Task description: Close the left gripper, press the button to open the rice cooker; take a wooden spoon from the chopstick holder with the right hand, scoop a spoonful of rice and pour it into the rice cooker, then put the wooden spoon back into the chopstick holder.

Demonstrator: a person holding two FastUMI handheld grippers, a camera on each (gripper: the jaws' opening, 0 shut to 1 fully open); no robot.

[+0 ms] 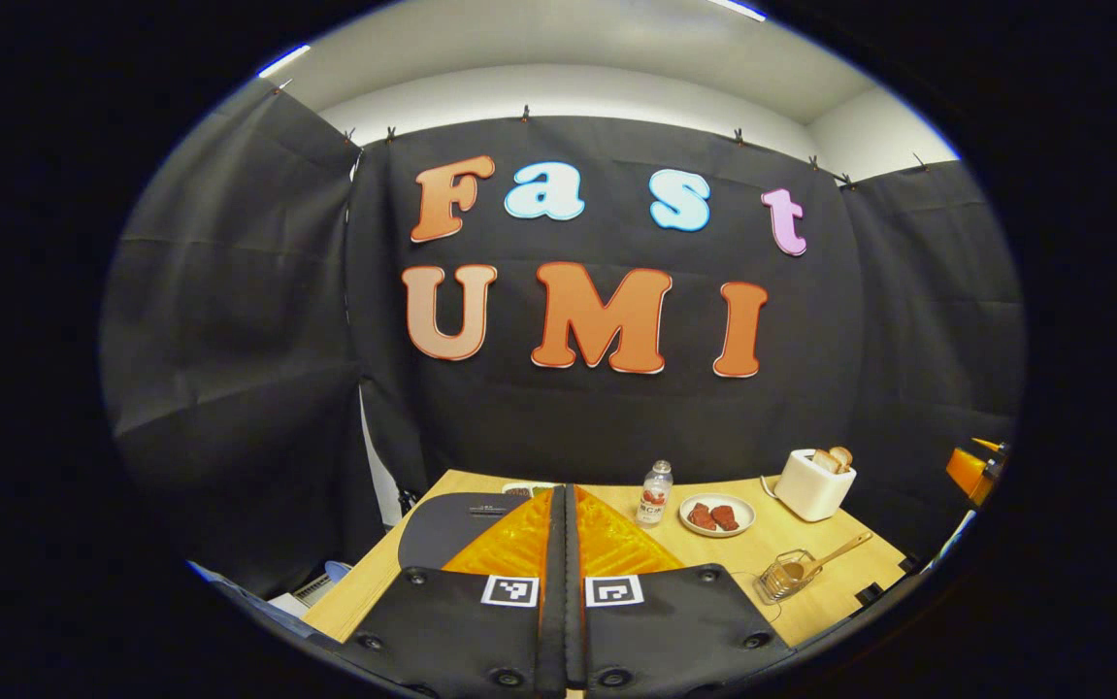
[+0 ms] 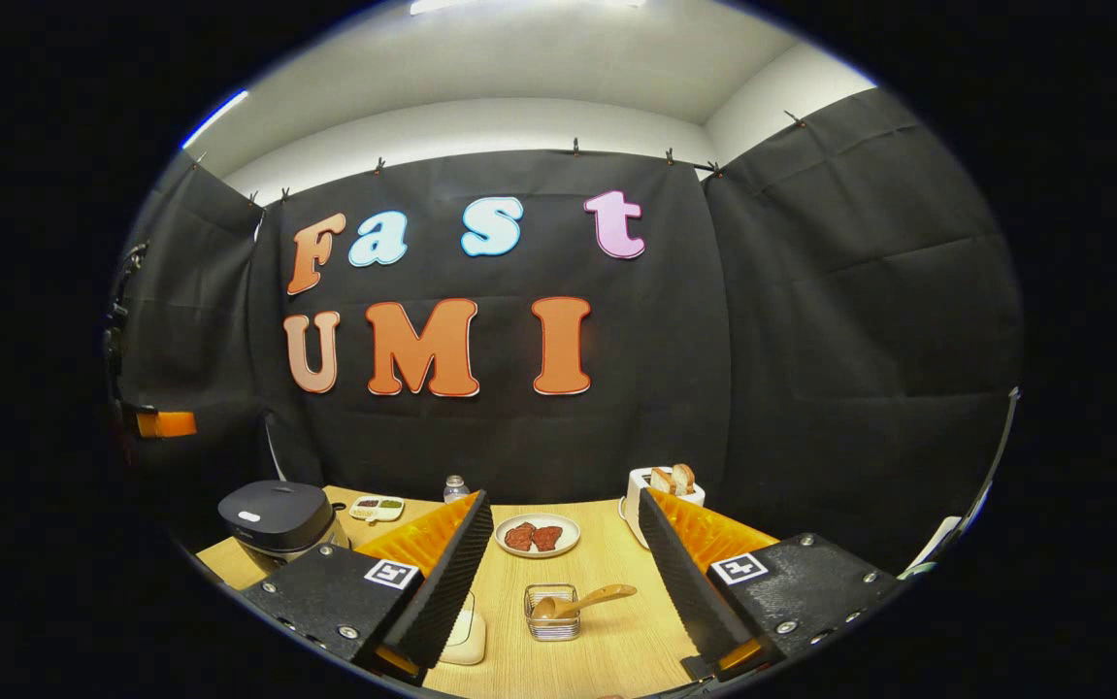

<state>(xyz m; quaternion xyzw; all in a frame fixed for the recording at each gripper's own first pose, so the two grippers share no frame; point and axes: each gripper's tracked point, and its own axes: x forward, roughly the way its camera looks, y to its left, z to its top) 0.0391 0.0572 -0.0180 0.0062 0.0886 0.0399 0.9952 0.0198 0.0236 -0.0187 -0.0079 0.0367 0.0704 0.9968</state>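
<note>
My left hand-held gripper [image 1: 566, 544], fingers pressed together, half hides the rice cooker [image 2: 279, 517] at the table's [image 2: 607, 631] left edge; my right hand-held gripper [image 2: 566, 573], spread, frames the wooden spoon [image 2: 579, 603] in its chopstick holder [image 2: 551, 621].
</note>
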